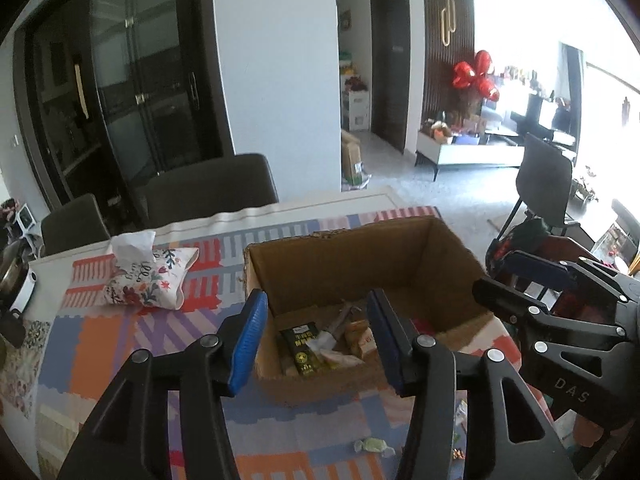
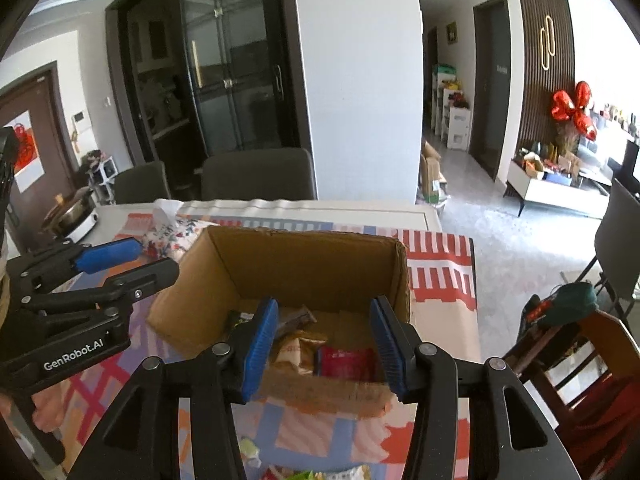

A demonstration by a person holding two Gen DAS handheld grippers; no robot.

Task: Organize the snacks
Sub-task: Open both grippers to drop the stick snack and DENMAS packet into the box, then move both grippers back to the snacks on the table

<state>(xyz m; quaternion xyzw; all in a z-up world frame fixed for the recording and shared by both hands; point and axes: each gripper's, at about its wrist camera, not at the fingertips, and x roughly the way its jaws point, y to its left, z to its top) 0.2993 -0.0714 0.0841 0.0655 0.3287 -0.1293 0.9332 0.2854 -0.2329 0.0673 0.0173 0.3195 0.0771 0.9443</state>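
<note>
Low in the left wrist frame, a loose green candy lies on the mat below the released, empty left gripper; beyond, mid-frame, the snack box waits. The right gripper also gapes empty.

We are in a home, in a dining area that opens to a living room. We see a table with a colourful cloth, dark chairs behind it, and a tissue pouch with flowers on it. A glass cabinet stands at the wall. Further away there are red balloons, a low sideboard full of things, and a pot on a side counter.
</note>
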